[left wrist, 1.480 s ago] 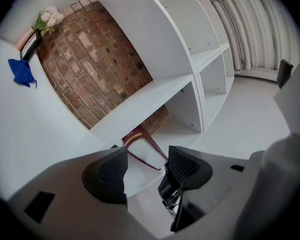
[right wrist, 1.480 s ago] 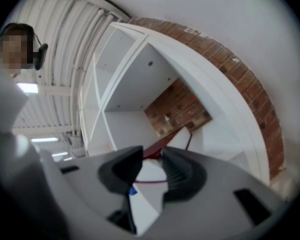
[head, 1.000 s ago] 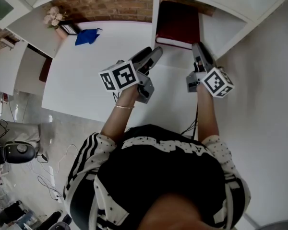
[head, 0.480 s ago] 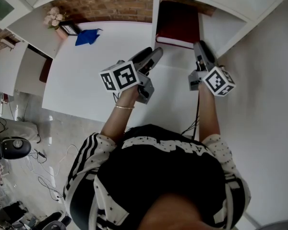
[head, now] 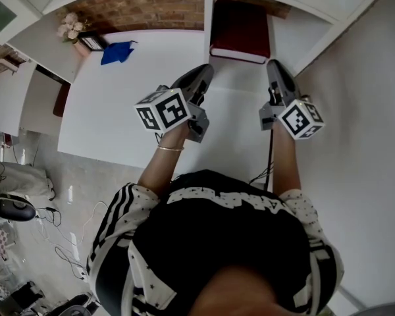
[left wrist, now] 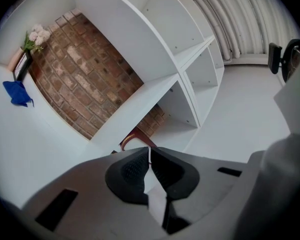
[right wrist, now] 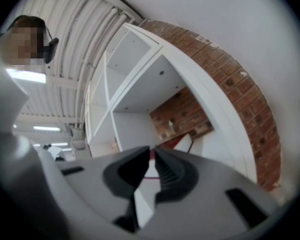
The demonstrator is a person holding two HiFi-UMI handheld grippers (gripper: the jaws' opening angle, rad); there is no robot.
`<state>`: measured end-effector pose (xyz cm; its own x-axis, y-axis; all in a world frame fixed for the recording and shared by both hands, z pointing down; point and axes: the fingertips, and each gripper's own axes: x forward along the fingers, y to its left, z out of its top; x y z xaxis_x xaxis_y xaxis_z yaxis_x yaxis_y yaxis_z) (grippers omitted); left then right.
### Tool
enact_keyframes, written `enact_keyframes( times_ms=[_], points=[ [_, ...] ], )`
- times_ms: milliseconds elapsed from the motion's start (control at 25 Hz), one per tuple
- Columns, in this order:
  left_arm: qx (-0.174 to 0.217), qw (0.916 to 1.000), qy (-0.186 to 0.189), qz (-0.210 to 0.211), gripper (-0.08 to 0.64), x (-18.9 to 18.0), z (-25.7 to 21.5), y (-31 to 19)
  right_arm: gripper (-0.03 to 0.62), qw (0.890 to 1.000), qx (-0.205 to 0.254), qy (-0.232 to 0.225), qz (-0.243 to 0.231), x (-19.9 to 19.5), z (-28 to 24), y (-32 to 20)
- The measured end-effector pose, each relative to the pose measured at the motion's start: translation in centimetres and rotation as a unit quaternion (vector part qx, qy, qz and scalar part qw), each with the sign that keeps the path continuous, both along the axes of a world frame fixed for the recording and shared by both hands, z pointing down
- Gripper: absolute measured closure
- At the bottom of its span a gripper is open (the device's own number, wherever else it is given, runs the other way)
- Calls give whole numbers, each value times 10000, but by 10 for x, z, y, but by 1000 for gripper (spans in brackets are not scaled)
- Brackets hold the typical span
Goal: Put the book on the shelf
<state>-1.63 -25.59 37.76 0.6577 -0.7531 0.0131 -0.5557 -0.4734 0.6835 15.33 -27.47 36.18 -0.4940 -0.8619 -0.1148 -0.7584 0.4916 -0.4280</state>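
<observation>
The dark red book (head: 240, 28) rests inside the white shelf's (head: 296, 38) lower compartment, its pale page edge towards me. My left gripper (head: 201, 76) hovers over the white desk (head: 131, 104), just left of and short of the book. Its jaws have just been closing and now meet on nothing. My right gripper (head: 274, 68) points at the book's near right corner, apart from it; its jaws have also just been closing, empty. The left gripper view shows the left gripper (left wrist: 149, 156) shut below a sliver of book (left wrist: 135, 138). In the right gripper view the right gripper (right wrist: 152, 156) is shut before the book (right wrist: 181, 140).
A blue cloth (head: 117, 51), a small picture frame (head: 92, 40) and pink flowers (head: 69, 24) sit at the desk's far left by the brick wall (head: 145, 5). A white upright panel (head: 209, 8) divides desk alcove from book compartment. Floor and cables lie to the left.
Both grippers' jaws have closed, the left from wide apart. The right gripper has drawn slightly back from the book. The book has stayed in its compartment.
</observation>
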Motion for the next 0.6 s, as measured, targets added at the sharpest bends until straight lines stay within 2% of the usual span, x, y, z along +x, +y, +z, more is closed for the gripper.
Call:
enact_keyframes(
  times_ms=[160, 600],
  points=[
    [197, 9998, -101, 25, 523, 0, -6, 3, 551, 9998, 26, 149, -131, -5, -3, 10],
    [489, 9965, -666, 116, 523, 0, -15, 14, 557, 9991, 24, 378, -206, -15, -15, 33]
  ],
)
